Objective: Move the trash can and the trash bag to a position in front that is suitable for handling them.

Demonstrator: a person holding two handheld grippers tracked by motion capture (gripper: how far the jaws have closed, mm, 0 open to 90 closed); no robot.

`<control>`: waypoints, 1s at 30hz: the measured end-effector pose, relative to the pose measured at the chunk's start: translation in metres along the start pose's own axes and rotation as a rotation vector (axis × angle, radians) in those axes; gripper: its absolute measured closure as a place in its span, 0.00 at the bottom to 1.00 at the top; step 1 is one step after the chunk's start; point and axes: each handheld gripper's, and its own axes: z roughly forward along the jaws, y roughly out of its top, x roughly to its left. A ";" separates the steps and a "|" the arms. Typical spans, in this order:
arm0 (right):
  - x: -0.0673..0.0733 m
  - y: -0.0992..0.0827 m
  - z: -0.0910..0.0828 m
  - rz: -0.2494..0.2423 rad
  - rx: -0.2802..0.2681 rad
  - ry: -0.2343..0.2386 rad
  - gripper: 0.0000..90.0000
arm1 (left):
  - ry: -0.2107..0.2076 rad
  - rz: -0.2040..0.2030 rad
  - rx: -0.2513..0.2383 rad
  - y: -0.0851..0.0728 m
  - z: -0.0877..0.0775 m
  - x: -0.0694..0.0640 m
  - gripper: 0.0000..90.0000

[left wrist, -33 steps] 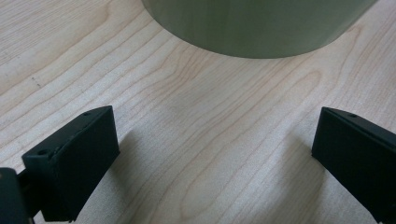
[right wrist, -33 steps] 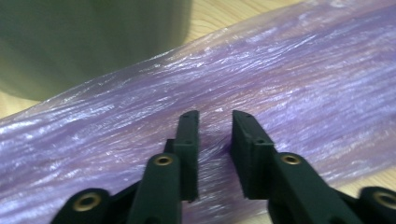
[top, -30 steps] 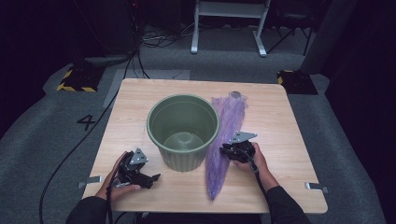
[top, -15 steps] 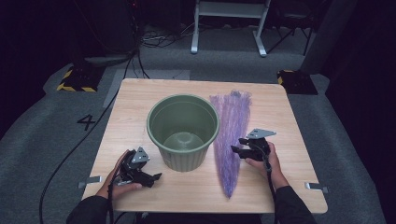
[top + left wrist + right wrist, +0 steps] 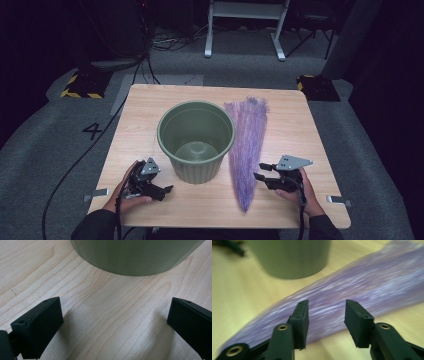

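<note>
Purple tinsel (image 5: 246, 150) lies flat just ahead of the right claw (image 5: 261, 178), jaws apart after closing partway, nothing gripped; green bucket (image 5: 196, 140) beyond is empty.

Purple tinsel bundle (image 5: 362, 290) motion-blurred; bucket (image 5: 135, 255) cropped.

A single dark numeral "4" (image 5: 93, 131) is marked on the grey floor (image 5: 45, 150), to the left of the wooden counter (image 5: 300, 115) in the high view. It is the one readable character. Farther back on the floor, two low blocks carry yellow and black warning stripes (image 5: 75, 90), one to the left of the counter's far edge and one to its right; they bear no lettering.
</note>
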 end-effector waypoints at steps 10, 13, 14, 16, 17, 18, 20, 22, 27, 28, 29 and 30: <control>0.051 -0.009 0.022 -0.128 0.089 0.235 0.79 | 0.000 0.000 0.000 0.000 0.000 0.000 0.00; 0.061 -0.005 0.029 -0.153 0.099 0.257 0.79 | 0.000 0.000 0.000 0.000 0.000 0.000 0.00; 0.063 -0.004 0.032 -0.145 0.094 0.257 0.79 | 0.000 0.000 0.000 0.000 0.000 0.000 0.00; 0.067 -0.002 0.038 -0.141 0.088 0.272 0.79 | 0.000 0.001 0.000 0.000 0.000 0.000 0.00; 0.069 -0.001 0.040 -0.147 0.091 0.267 0.79 | -0.001 0.005 0.001 0.000 0.000 0.000 0.00; 0.072 0.001 0.048 -0.149 0.100 0.258 0.79 | -0.001 0.004 0.001 0.000 0.000 0.000 0.00; 0.074 0.004 0.053 -0.148 0.099 0.258 0.79 | -0.003 0.006 0.001 0.001 0.001 0.000 0.00; 0.076 0.007 0.060 -0.143 0.097 0.248 0.79 | -0.003 0.006 0.001 0.002 0.001 0.000 0.00; 0.081 0.016 0.077 -0.156 0.084 0.240 0.77 | -0.006 0.011 0.001 0.004 0.003 -0.001 0.00; 0.081 0.017 0.079 -0.155 0.083 0.239 0.76 | -0.009 0.012 0.001 0.004 0.004 -0.001 0.00; 0.081 0.019 0.081 -0.157 0.085 0.228 0.74 | -0.012 0.018 -0.001 0.005 0.005 -0.001 0.00; 0.080 0.024 0.085 -0.160 0.077 0.230 0.62 | -0.015 0.019 0.000 0.008 0.007 0.000 0.00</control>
